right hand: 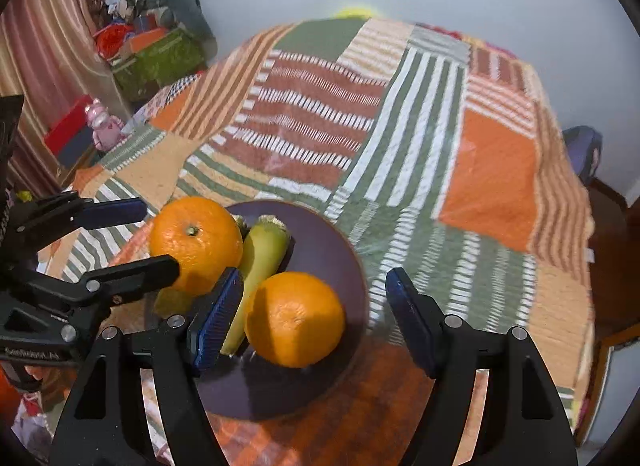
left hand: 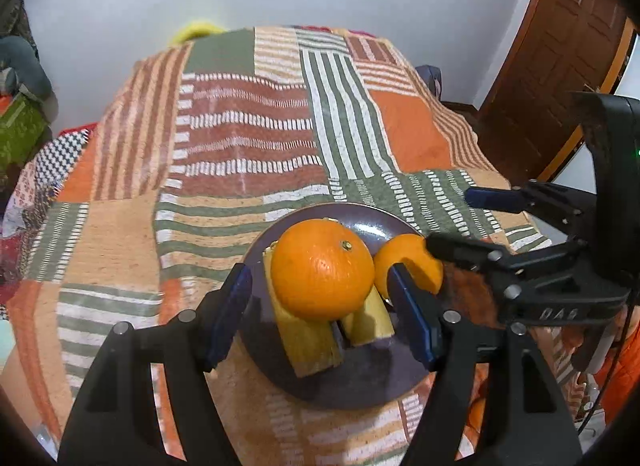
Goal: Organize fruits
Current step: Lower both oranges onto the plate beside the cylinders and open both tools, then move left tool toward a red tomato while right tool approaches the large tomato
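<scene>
2 oranges and 2 yellow-green pieces are sitting on the dark plate (left hand: 372, 225) in the left wrist view. The left gripper (left hand: 320, 306) is pointing steeply down at the plate, its blue pads (left hand: 230, 314) standing apart on either side of the large orange (left hand: 322, 268) without pressing it, so it is gripping nothing. That orange is resting on top of the yellow-green pieces (left hand: 308, 342), hiding most of their length. At 3 o'clock, the right gripper (left hand: 448, 221) is reaching in; one of its fingers is covering part of the second orange (left hand: 404, 264), and its jaws are standing apart. The patchwork cloth (left hand: 248, 137) is filling 12 o'clock.

In the right wrist view, the right gripper (right hand: 316, 318) is tilting down over the plate (right hand: 332, 242), its pads (right hand: 216, 318) open wide around the second orange (right hand: 294, 318) and clear of it. At 9 o'clock, the left gripper (right hand: 154, 236) is straddling the large orange (right hand: 196, 244). What the yellow-green pieces (right hand: 264, 254) are is hard to make out.
</scene>
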`<state>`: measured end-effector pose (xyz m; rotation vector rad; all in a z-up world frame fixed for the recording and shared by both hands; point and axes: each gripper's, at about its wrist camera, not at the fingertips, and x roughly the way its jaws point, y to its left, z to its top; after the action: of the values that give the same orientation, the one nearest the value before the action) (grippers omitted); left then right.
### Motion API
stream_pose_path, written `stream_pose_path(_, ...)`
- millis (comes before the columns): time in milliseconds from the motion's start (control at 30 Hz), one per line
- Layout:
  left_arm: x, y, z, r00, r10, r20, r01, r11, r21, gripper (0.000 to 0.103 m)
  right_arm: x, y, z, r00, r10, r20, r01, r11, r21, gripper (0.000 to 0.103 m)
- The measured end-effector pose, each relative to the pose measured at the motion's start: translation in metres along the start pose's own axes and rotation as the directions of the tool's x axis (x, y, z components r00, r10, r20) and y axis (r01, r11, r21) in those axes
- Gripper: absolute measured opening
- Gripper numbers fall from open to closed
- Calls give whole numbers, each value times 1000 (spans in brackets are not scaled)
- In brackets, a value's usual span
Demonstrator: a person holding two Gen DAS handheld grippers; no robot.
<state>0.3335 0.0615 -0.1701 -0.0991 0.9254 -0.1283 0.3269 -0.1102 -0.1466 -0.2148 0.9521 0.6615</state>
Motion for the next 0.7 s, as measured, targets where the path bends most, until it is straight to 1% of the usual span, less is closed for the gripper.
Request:
stream_pose_path(133, -30, -4, -9, 999, 23, 41, -24, 1000, 15, 70, -33, 3, -8, 997, -42, 62, 41, 999, 9, 71)
stream_pose_path(267, -54, -5, -19, 998, 31, 61, -33, 999, 17, 70, -64, 8, -21, 990, -79, 119, 78, 997, 15, 71)
stream_pose_path(400, -73, -6, -35, 997, 35, 65, -36, 999, 15, 70, -91, 12, -42, 978, -130, 166, 125, 991, 38, 78)
stream_pose_path(533, -84, -2, -54, 998, 39, 52, -40, 999, 5, 70, -104, 13, -66, 972, -163, 170, 154, 986, 66, 78)
stream_pose_path(700, -87, 4, -85, 999, 49, 4, -49, 999, -4, 70, -112, 13, -94, 970, -188, 154, 172, 979, 109, 78)
